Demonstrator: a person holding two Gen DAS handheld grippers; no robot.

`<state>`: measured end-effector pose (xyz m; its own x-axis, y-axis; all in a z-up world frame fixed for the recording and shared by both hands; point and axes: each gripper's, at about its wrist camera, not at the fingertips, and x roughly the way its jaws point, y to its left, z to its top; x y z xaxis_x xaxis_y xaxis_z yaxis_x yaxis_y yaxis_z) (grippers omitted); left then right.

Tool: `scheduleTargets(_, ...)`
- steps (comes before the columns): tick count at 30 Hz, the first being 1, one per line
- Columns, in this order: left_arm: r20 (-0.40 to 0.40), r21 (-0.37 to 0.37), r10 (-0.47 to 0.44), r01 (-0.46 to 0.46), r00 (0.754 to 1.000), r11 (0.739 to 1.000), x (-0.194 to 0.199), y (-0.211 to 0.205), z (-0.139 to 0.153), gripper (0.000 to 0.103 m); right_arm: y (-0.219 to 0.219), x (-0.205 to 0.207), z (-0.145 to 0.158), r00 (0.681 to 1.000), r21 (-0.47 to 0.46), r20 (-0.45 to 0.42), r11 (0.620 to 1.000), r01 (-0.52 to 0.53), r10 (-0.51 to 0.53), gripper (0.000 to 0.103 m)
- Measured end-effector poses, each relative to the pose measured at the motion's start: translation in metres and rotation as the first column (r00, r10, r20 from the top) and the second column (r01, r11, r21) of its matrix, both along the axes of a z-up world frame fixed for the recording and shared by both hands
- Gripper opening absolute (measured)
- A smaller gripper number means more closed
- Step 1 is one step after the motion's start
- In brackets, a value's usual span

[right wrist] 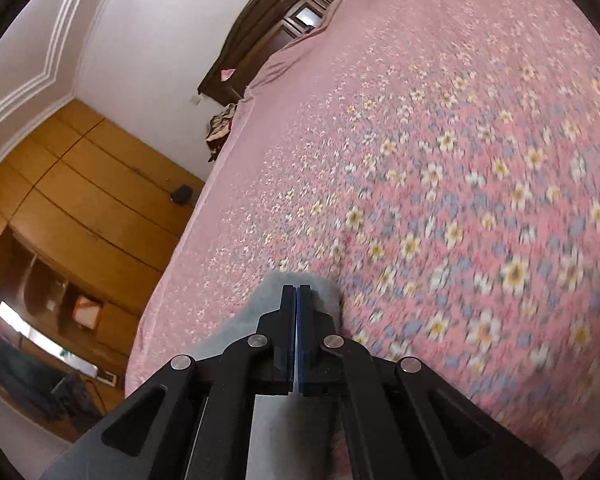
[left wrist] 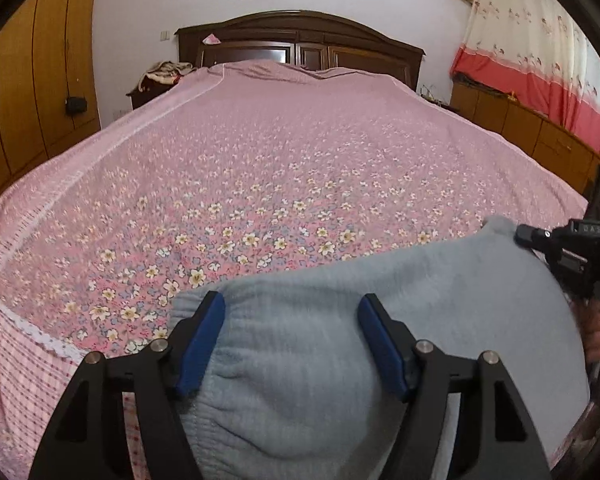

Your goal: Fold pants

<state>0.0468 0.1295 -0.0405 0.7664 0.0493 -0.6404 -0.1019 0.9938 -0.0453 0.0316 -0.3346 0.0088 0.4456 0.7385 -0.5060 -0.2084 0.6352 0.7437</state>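
Where pants (left wrist: 340,360) sprawl, floral bedspread (left wrist: 260,168) beneath.

Only one marking shows: small pale letters on the black body of the right gripper (left wrist: 572,240), seen to the right of the left jaws and beyond them. They look like "DAS", but are too small to read surely.

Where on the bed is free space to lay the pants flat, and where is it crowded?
Free: the flowered bedspread, bare from the pants up to the headboard and left to its white lace border. Crowded: the near right corner, where the open left gripper straddles the waistband and the right gripper pinches an edge of the cloth.
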Motion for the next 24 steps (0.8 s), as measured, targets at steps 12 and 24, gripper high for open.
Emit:
scheduleTargets(12,0.023,-0.082,0.016,-0.014,1.000,0.997,-0.041,0.002,0.011,0.084,-0.088,-0.071,0.018,0.991,0.100,0.092,0.992,0.083,-0.092,0.024)
scheduleTargets(24,0.122,-0.163,0.029,-0.008,0.992,0.987,-0.101,0.002,0.012,0.085,-0.047,-0.104,-0.027,0.999,0.000,0.019,1.000,-0.026,0.026,0.025)
